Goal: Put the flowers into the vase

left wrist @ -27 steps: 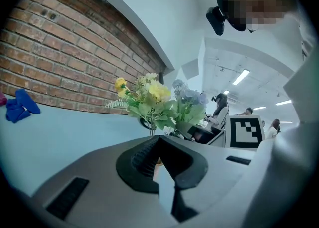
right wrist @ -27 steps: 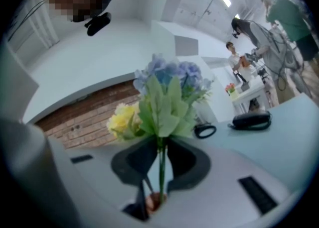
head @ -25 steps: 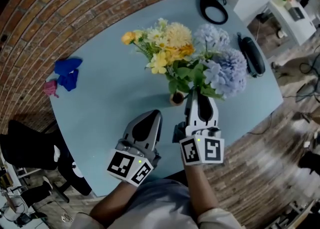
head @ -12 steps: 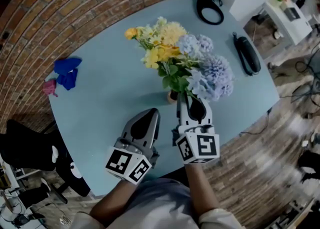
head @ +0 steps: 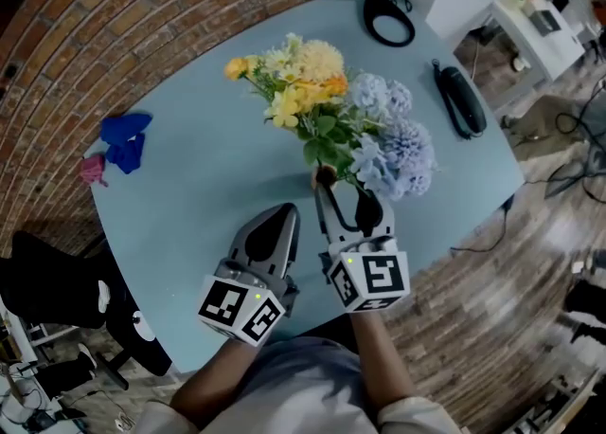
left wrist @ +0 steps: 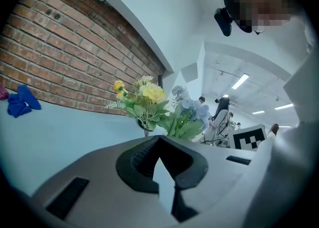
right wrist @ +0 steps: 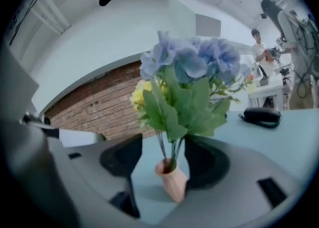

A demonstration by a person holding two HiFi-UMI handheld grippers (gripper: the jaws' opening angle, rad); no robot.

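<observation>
Blue table [head: 199, 195], flowers [head: 331, 110] stood in the vase [right wrist: 175, 184]. Our right gripper [head: 343, 197] had just been opening round it (left gripper [head: 282, 214] shut, empty), so next we'd back out.

Flowers [head: 331, 124] in vase [head: 325, 176] on table [head: 208, 186], just before right claw [head: 343, 197], left claw [head: 282, 212] alongside.

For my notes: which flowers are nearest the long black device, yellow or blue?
The blue flowers, facing the long black device; the yellow flowers lean away.

The right gripper [right wrist: 163, 146] has just been opening its jaws, which stand wide apart. Between them stands a small vase [right wrist: 174, 183] holding blue flowers [right wrist: 192, 62].
</observation>
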